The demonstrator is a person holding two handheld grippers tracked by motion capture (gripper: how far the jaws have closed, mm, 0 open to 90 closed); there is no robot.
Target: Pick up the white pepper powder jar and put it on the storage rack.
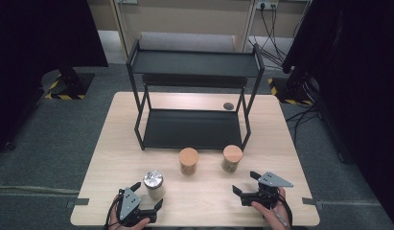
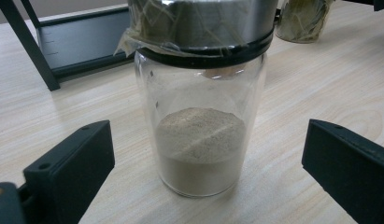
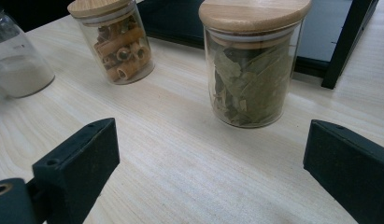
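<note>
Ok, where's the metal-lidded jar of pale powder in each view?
High view: the powder jar stands bottom left of centre, just above the left gripper.
Left gripper view: centre, filling the middle, between the open jaws.
Right gripper view: far left edge.
Shared landmark: the black shelf.

Upright glass jar [image 2: 202, 135], metal-lidded, roughly a third full of pale powder.
</note>
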